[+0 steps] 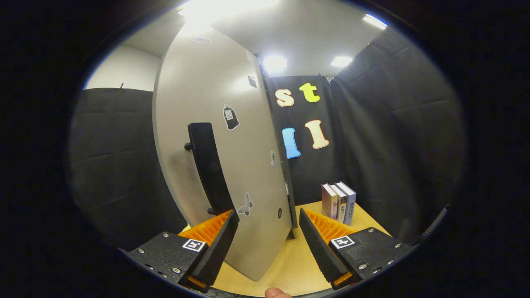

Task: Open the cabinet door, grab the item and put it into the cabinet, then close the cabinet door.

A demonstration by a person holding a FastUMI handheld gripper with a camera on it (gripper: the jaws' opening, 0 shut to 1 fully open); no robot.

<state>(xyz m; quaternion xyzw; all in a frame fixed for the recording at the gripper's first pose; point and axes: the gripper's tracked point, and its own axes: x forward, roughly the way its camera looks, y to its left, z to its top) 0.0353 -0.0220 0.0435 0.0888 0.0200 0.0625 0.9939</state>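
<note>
Cabinet door (215, 136) looms at 11 o'clock, its lower edge poking between the gripper (268, 217) fingers, which gape wide, gripping nothing. Dark handle (207, 165) by the left finger. Books (338, 203) at 1 o'clock on the table (290, 265).

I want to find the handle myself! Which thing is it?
Look at the big grey cabinet door standing on the wooden table. The handle is the long dark bar on its face, just beyond the open gripper. The door's stickers lie flat; the handle sticks out.
</note>
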